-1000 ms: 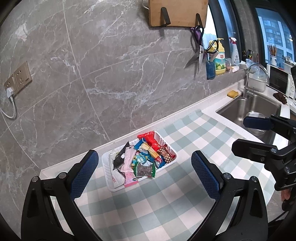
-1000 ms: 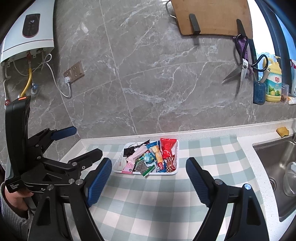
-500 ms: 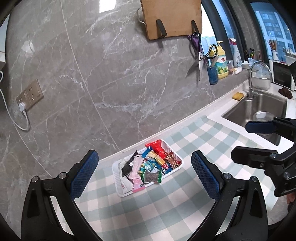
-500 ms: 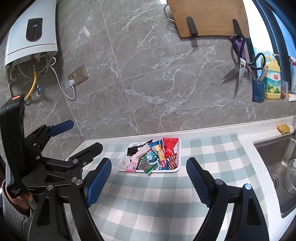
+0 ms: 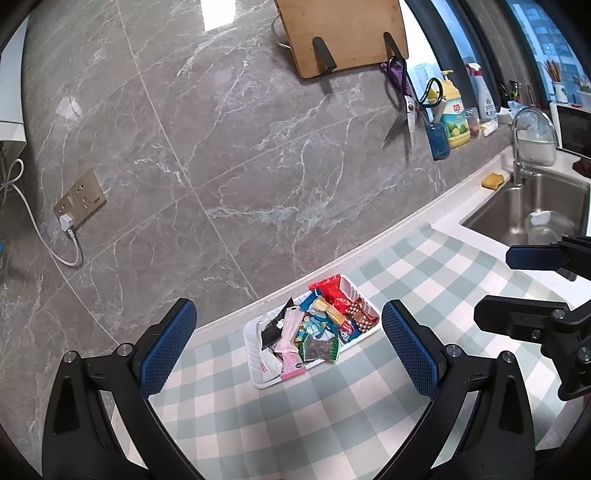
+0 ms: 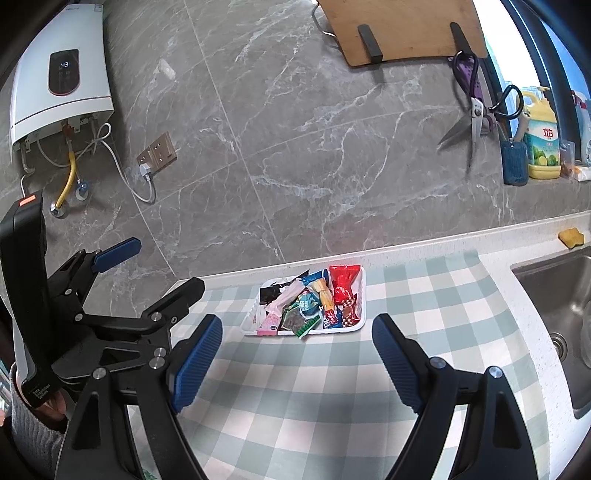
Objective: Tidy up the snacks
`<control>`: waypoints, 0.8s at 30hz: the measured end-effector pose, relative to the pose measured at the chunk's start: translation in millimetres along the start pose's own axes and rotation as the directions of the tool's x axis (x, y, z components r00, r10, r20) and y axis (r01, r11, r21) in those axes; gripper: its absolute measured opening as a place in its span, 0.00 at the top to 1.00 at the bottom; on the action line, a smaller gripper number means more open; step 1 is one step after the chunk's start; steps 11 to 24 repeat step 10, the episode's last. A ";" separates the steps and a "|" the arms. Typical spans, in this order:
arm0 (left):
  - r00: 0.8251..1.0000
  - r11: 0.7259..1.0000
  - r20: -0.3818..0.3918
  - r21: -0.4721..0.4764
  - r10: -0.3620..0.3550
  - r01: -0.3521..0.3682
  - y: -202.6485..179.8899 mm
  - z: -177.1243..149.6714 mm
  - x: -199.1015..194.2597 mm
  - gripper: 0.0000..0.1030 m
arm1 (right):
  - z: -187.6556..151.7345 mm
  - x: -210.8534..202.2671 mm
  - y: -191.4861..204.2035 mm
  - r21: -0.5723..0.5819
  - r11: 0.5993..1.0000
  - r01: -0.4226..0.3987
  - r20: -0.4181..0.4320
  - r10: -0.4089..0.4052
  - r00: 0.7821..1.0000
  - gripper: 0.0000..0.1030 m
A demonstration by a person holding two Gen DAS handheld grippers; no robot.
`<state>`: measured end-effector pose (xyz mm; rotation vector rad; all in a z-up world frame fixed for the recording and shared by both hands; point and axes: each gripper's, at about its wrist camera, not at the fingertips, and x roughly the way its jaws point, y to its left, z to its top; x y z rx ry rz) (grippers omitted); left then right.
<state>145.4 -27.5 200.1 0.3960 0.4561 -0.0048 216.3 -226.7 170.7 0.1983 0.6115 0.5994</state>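
Note:
A white tray (image 5: 258, 380) full of several snack packets sits on the green-checked cloth near the wall; it also shows in the right wrist view (image 6: 364, 295). A red packet (image 5: 334, 293) lies at its right end, a pink one (image 5: 291, 363) and a green one (image 5: 320, 349) at the front. My left gripper (image 5: 290, 345) is open and empty, held well above and back from the tray. My right gripper (image 6: 297, 356) is open and empty, also back from the tray. Each gripper shows in the other's view: the right one (image 5: 532, 288) and the left one (image 6: 147, 269).
A steel sink (image 5: 535, 206) with a tap lies to the right. A yellow sponge (image 6: 571, 236) sits at the counter's back edge. Scissors (image 6: 472, 122), a cutting board (image 6: 402, 29) and a soap bottle (image 6: 541, 147) are at the wall. A water heater (image 6: 59, 92) hangs at left.
Both grippers have drawn back and up from the tray, which looks smaller and farther. Both stay open and empty. The tray and snacks have not moved.

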 end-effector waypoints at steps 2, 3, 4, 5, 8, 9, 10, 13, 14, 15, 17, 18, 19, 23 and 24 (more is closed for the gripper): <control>1.000 1.000 -0.008 -0.002 -0.016 0.016 -0.1 -0.5 3.3 0.01 | -1.6 -0.4 -1.6 0.006 1.000 -0.002 -0.003 0.002 1.000 0.17; 1.000 1.000 -0.012 -0.006 -0.025 0.025 -0.2 -1.1 4.0 0.01 | -2.1 -0.7 -2.1 0.008 1.000 -0.002 -0.003 0.002 1.000 0.17; 0.999 0.999 -0.016 -0.008 -0.031 0.031 -0.5 -1.7 4.8 0.01 | -2.8 -0.6 -3.3 0.011 1.000 -0.002 -0.004 0.002 1.000 0.17; 0.999 0.999 -0.024 -0.010 -0.035 0.035 -1.4 -2.5 5.0 0.01 | -3.1 -0.5 -3.9 0.013 1.000 -0.002 -0.006 0.002 1.000 0.17; 0.999 0.999 -0.029 -0.011 -0.037 0.037 -3.8 -4.0 5.7 0.01 | -3.5 -0.7 -6.8 0.021 1.000 -0.003 -0.006 0.004 1.000 0.16; 0.999 0.999 -0.031 -0.009 -0.039 0.039 -4.4 -4.1 6.4 0.01 | -4.2 -0.8 -7.8 0.023 1.000 -0.002 -0.006 0.002 1.000 0.14; 0.999 0.999 -0.032 -0.008 -0.039 0.038 -5.1 -4.6 7.1 0.01 | -4.3 -0.3 -9.2 0.026 1.000 0.001 -0.006 -0.001 1.000 0.14; 0.999 0.999 -0.032 -0.008 -0.039 0.038 -5.1 -4.6 7.1 0.01 | -4.3 -0.3 -9.2 0.026 1.000 0.001 -0.006 -0.001 1.000 0.14; 0.999 0.999 -0.032 -0.008 -0.039 0.038 -5.1 -4.6 7.1 0.01 | -4.3 -0.3 -9.2 0.026 1.000 0.001 -0.006 -0.001 1.000 0.14; 0.999 0.999 -0.032 -0.008 -0.039 0.038 -5.1 -4.6 7.1 0.01 | -4.3 -0.3 -9.2 0.026 1.000 0.001 -0.006 -0.001 1.000 0.14; 0.999 0.999 -0.032 -0.008 -0.039 0.038 -5.1 -4.6 7.1 0.01 | -4.3 -0.3 -9.2 0.026 1.000 0.001 -0.006 -0.001 1.000 0.14; 0.999 0.999 -0.032 -0.008 -0.039 0.038 -5.1 -4.6 7.1 0.01 | -4.3 -0.3 -9.2 0.026 1.000 0.001 -0.006 -0.001 1.000 0.14; 0.999 0.999 -0.032 -0.008 -0.039 0.038 -5.1 -4.6 7.1 0.01 | -4.3 -0.3 -9.2 0.026 1.000 0.001 -0.006 -0.001 1.000 0.14; 0.999 0.999 -0.032 -0.008 -0.039 0.038 -5.1 -4.6 7.1 0.01 | -4.3 -0.3 -9.2 0.026 1.000 0.001 -0.006 -0.001 1.000 0.14; 0.999 0.999 -0.032 -0.008 -0.039 0.038 -5.1 -4.6 7.1 0.01 | -4.3 -0.3 -9.2 0.026 1.000 0.001 -0.006 -0.001 1.000 0.14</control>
